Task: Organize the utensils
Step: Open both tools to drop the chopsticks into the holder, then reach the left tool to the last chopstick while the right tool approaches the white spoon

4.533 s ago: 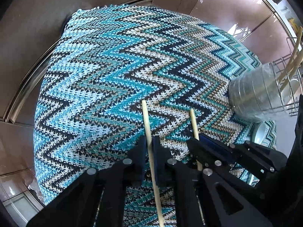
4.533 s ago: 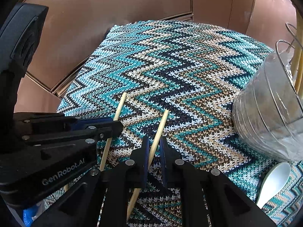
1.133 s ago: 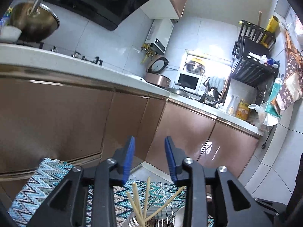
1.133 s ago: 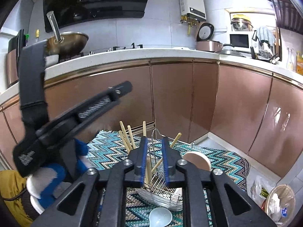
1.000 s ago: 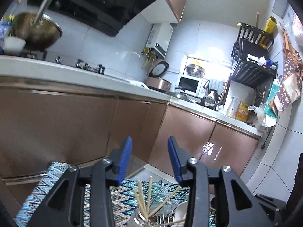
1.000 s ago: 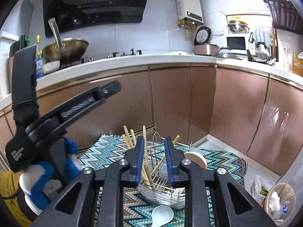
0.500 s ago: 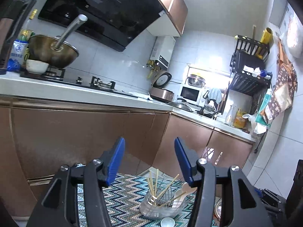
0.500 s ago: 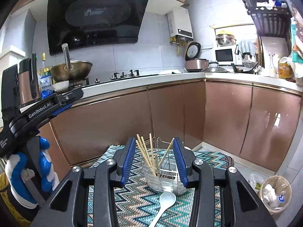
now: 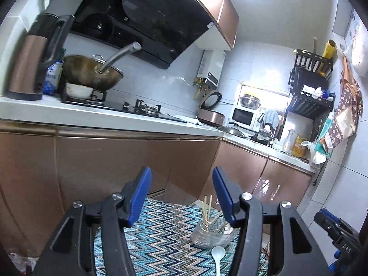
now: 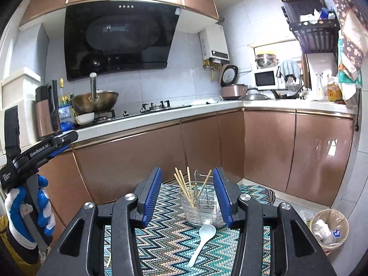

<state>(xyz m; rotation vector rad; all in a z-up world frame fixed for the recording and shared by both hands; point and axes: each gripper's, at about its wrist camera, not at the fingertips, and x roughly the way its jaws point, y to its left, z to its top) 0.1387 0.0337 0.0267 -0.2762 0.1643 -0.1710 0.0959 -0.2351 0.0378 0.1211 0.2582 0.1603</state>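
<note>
On the near edge, right gripper [image 10: 186,194]: jaws parted and empty, having just been opening; nothing lies between the blue pads.
Left gripper [image 9: 181,196]: jaws spread wide and empty, also widened a moment ago; held by a hand in a blue-and-white glove [image 10: 27,216] (visible in the right wrist view only).
Stray stick [image 10: 109,260]: one thin wooden piece lies on the mat, low in the right wrist view beside the gripper body; probably a chopstick, too small to confirm.
Mat [image 10: 170,241]: zigzag-patterned cloth in teal, black and beige, spread on the floor; it carries all task items.
Spoon [image 10: 202,241]: white ceramic, lying flat on the mat just in front of the holder, bowl end toward it, not touching either gripper.
Holder [image 10: 201,209]: clear tub with a wire rack, upright on the mat beyond the spoon.
Chopsticks [image 10: 184,186]: several wooden sticks standing in the holder, leaning apart at mixed angles.
Background: copper-coloured cabinets [image 10: 264,151], white counter, wok [image 10: 94,102] on the hob.
Progress (judgement): chopsticks appear largely stowed; the spoon, and possibly the stray stick, remain outside the holder.
Next step (judgement): lower one gripper to the spoon handle, then place it in the holder.
</note>
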